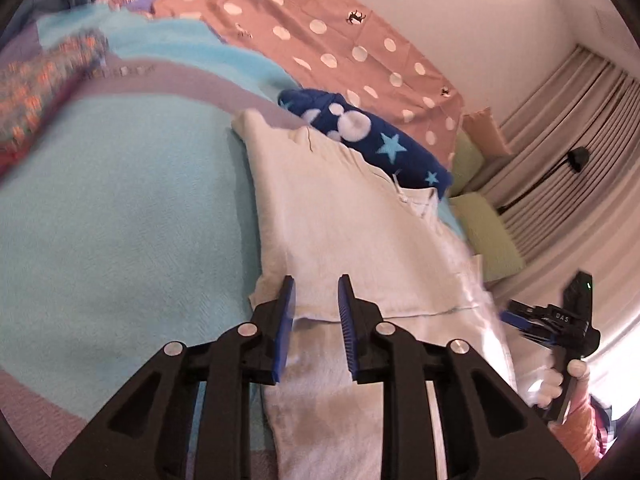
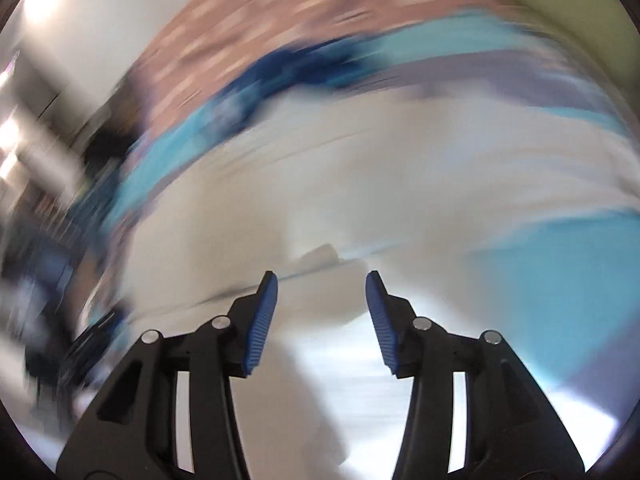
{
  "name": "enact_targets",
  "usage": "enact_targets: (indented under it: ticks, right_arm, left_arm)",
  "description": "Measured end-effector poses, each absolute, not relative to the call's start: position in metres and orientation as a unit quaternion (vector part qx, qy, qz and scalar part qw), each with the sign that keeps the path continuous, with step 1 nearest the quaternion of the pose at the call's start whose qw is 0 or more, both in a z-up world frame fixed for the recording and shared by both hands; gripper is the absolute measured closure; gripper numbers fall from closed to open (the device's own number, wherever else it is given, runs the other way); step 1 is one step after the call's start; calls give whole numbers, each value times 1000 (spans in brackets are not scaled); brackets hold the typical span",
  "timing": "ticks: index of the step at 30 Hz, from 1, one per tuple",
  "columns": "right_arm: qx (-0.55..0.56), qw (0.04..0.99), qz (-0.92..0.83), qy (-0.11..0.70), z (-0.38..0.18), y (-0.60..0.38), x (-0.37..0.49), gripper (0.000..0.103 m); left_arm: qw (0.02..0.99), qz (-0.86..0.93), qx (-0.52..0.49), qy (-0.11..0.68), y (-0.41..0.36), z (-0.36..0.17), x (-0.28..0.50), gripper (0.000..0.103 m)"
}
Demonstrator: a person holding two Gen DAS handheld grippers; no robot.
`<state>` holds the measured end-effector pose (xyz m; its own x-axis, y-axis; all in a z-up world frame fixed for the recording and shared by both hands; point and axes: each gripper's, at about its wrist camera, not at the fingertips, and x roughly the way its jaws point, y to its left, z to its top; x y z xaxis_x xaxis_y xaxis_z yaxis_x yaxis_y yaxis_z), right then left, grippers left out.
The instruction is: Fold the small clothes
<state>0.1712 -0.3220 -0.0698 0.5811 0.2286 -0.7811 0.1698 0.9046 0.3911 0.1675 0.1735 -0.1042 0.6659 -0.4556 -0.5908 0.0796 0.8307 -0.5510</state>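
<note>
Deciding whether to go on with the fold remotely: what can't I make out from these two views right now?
- Right wrist view: everything past the right gripper is motion-smeared; the white garment's edges are unreadable.
- Left wrist view: the left gripper covers the garment's near end, and the frame edge cuts it off.
- Left wrist view: the blue star-print cloth is partly hidden behind the garment.

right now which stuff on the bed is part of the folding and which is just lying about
In the job:
- white garment
- left gripper
- right gripper

Lying about:
- navy star-print fleece
- pink polka-dot sheet
- green pillows
- turquoise blanket
</note>
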Motion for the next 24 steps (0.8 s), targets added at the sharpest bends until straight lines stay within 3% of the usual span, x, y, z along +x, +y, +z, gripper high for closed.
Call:
enact_targets:
  ticks: [4,9,13,17,20,21,22,24]
  right_arm:
    - [175,864,-183,436,-93,-449,138,55]
    - [182,855,-227,429,-121,-537,113,55]
    - [80,864,-217,448,-137,-540,122,41]
    - [-28,853,-236,466,-151,-528,143,41]
    - [-46,845,-250,470,-161,-537,155,44]
    - [-46,843,-250,473,-166,-542,160,56]
    - [-45,844,-247,474,-168,-545,163,91]
    - [-9,849,-231,474,-168,-556,163,98]
  left_arm:
    - [895,-141,-196,374,149,-69,162,77]
    - [909,-148,-140,365,108,-35,163,66]
    - [899,-173,-133,379,75,-30,171,62]
    - [890,-182,-113,403,37,-38,184,62]
    - [884,-188,-105,415,21,-46,187,62]
    - [882,-189,-103,419,15,-49,189,62]
    - [880,-191,-102,423,10,-51,191,62]
    - [877,-193,-100,429,4,-53,193,62]
